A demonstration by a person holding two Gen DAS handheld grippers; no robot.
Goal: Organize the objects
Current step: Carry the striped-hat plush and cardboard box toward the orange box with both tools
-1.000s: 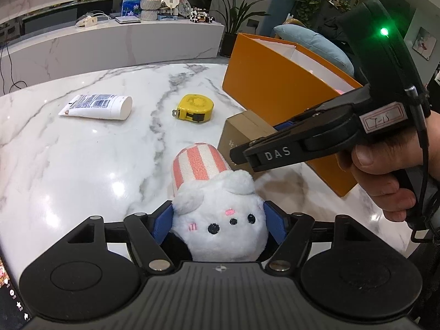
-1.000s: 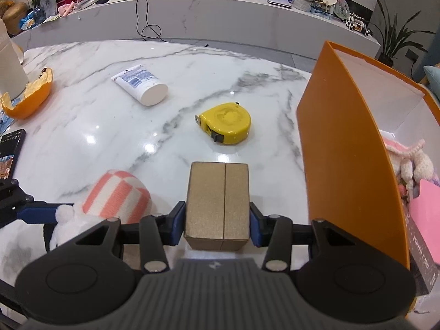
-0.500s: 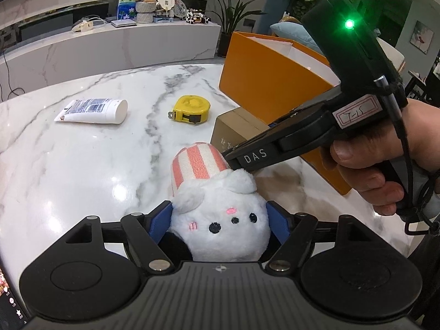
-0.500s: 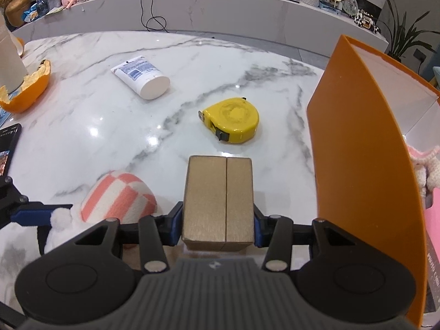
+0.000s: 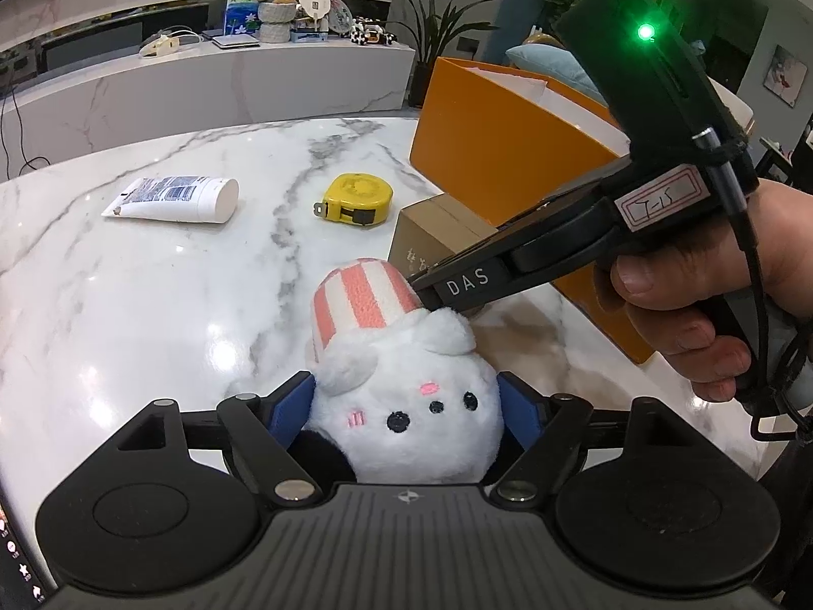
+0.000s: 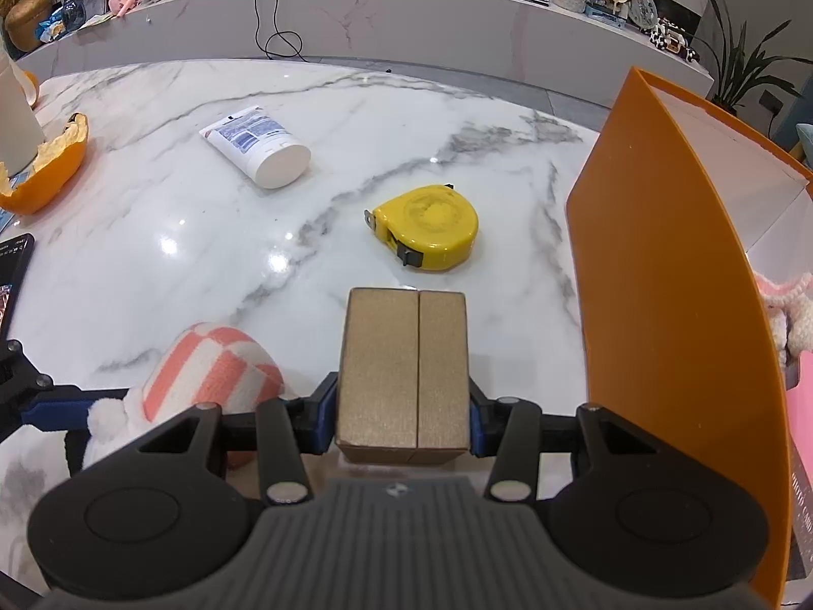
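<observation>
My left gripper [image 5: 406, 406] was opening wider around the soft white plush toy with the pink striped hat [image 5: 401, 386], near me on the white marble table [image 5: 152, 305], so I guessed it was let go, while my right gripper [image 6: 404, 412] stayed clamped on the small brown cardboard box [image 6: 404, 366] beside the tall orange box [image 6: 660, 279].

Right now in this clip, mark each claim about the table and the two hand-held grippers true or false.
1. The right hand-held gripper is clamped on the brown cardboard box. True.
2. The yellow tape measure is inside the orange box. False: it lies on the marble table.
3. The plush toy sits between the left hand-held gripper fingers, whose jaws are opening. True.
4. The white tube stands upright. False: it lies on its side.
</observation>
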